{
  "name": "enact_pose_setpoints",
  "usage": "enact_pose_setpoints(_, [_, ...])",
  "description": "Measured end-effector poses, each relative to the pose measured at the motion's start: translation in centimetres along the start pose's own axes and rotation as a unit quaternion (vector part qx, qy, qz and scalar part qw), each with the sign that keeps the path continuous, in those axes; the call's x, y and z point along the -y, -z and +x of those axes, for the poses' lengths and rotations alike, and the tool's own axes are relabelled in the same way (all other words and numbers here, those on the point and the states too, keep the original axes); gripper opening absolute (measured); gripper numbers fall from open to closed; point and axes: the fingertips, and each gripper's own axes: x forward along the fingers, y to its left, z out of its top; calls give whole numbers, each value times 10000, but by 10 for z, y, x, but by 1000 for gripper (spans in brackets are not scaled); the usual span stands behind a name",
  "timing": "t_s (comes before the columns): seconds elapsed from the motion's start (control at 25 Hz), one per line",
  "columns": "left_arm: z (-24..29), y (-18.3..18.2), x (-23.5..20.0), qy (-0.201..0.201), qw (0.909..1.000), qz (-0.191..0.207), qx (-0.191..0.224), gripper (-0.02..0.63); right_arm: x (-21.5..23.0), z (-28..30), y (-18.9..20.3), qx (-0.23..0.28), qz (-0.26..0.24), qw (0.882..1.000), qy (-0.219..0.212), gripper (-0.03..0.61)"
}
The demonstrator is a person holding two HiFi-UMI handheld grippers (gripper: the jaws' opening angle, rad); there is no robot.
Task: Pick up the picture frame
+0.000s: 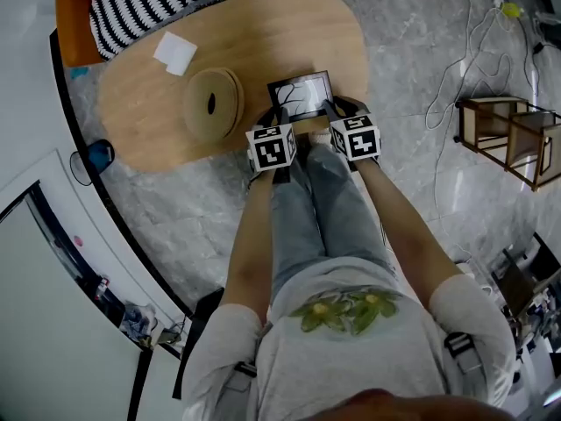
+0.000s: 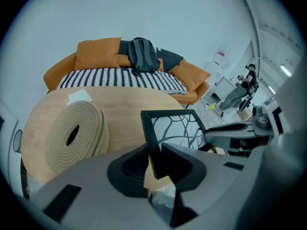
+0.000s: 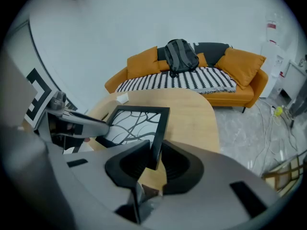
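A black picture frame (image 1: 301, 93) with a branch drawing hangs in the air above the near edge of the wooden table (image 1: 263, 42). My left gripper (image 1: 267, 112) is shut on the frame's left side bar (image 2: 152, 143). On the opposite side my right gripper (image 1: 331, 109) is shut on the right bar (image 3: 158, 138). In each gripper view the other gripper shows across the picture frame (image 2: 172, 126), (image 3: 136, 123), which both hold level between them.
A coiled rope mat (image 1: 213, 103) lies on the table just left of the frame, and a white paper (image 1: 176, 53) lies farther back. An orange sofa (image 3: 192, 73) with a striped throw and a dark backpack (image 3: 180, 55) stands behind. Wooden stools (image 1: 508, 134) and cables are on the floor to the right.
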Motion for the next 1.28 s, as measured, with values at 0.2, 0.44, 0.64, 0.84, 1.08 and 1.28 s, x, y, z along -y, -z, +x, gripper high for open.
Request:
enact_pose_setpoints(0.2, [-6, -7, 6, 16, 10000, 2, 27, 95, 2, -9, -7, 5, 80, 10000, 57, 80])
enact_pose_setpoints(0.44, [-18, -16, 10, 42, 10000, -26, 66, 95, 0, -23, -17, 58, 160, 9998, 99, 78])
enact_pose_setpoints(0.64, [-32, -24, 16, 100, 9999, -36, 112, 95, -3, -37, -23, 107, 234, 9996, 116, 78])
enact_pose_setpoints(0.84, [-49, -33, 20, 195, 9997, 1, 169, 95, -9, -55, -33, 177, 259, 9994, 134, 78])
enact_pose_setpoints(1.08, [-75, -48, 27, 206, 9993, 102, 285, 95, -17, -80, -47, 335, 292, 9989, 156, 78])
enact_pose_setpoints(1.28, [-98, -58, 34, 305, 9986, 188, 395, 95, -24, -101, -58, 407, 298, 9986, 166, 80])
